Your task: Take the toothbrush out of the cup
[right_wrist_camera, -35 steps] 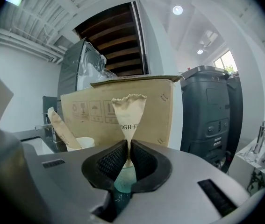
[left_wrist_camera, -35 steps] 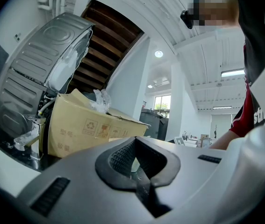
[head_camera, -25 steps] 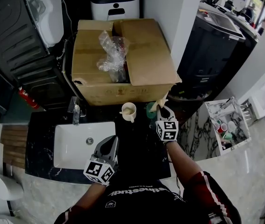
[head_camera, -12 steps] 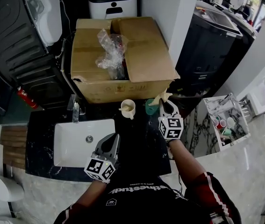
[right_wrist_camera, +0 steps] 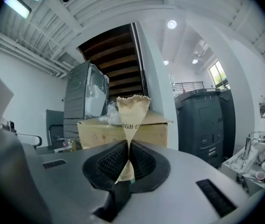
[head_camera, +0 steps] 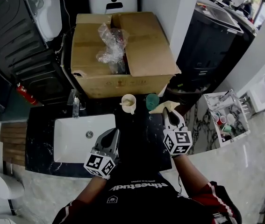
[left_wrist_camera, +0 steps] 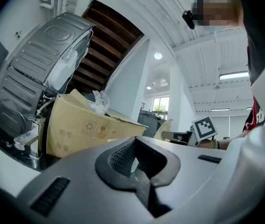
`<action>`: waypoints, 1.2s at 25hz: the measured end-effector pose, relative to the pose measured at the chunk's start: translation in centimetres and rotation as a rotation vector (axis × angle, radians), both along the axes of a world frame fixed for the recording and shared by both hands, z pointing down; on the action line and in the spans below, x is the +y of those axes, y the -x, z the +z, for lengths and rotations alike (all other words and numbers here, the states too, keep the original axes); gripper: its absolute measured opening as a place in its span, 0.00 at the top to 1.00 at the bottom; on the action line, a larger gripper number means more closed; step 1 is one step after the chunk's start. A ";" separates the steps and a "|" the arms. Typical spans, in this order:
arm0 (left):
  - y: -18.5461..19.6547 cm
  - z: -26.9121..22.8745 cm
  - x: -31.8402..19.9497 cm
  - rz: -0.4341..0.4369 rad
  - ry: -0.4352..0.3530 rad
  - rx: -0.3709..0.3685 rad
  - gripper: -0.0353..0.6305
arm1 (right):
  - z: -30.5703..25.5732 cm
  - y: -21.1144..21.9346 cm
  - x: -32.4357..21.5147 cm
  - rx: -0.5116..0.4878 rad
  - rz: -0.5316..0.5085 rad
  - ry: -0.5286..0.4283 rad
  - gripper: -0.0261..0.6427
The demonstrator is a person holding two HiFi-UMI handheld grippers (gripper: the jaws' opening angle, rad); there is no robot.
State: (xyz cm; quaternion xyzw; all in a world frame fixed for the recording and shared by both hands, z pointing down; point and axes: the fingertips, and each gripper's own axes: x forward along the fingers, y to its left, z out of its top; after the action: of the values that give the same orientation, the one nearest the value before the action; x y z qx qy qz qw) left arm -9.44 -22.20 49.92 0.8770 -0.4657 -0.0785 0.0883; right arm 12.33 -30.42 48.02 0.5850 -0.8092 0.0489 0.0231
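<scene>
Gripping the paper-wrapped toothbrush point(right_wrist_camera: 132, 110) between its pads, the right tool point(head_camera: 169, 112) holds it outside the green cup point(head_camera: 152, 100), just beside it over the dark bench point(head_camera: 137, 141); the left tool point(head_camera: 113, 135), closed and empty, hovers by the white sink point(head_camera: 74, 141); 1 cardboard box point(head_camera: 146, 50) stands behind.

Head view steeply down, gripper views level, sharing cardboard box point(head_camera: 144, 48)
</scene>
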 end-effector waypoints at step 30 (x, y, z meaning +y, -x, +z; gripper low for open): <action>-1.4 -0.4 0.2 0.010 -0.111 -0.120 0.67 | 3.2 3.7 10.1 -0.001 -0.050 0.070 0.90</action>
State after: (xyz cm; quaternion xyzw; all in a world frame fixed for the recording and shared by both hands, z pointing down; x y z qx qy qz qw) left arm -8.01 -22.01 49.49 0.8860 -0.4607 -0.0512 0.0121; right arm 8.62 -20.29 51.21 0.5632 -0.8215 0.0768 0.0444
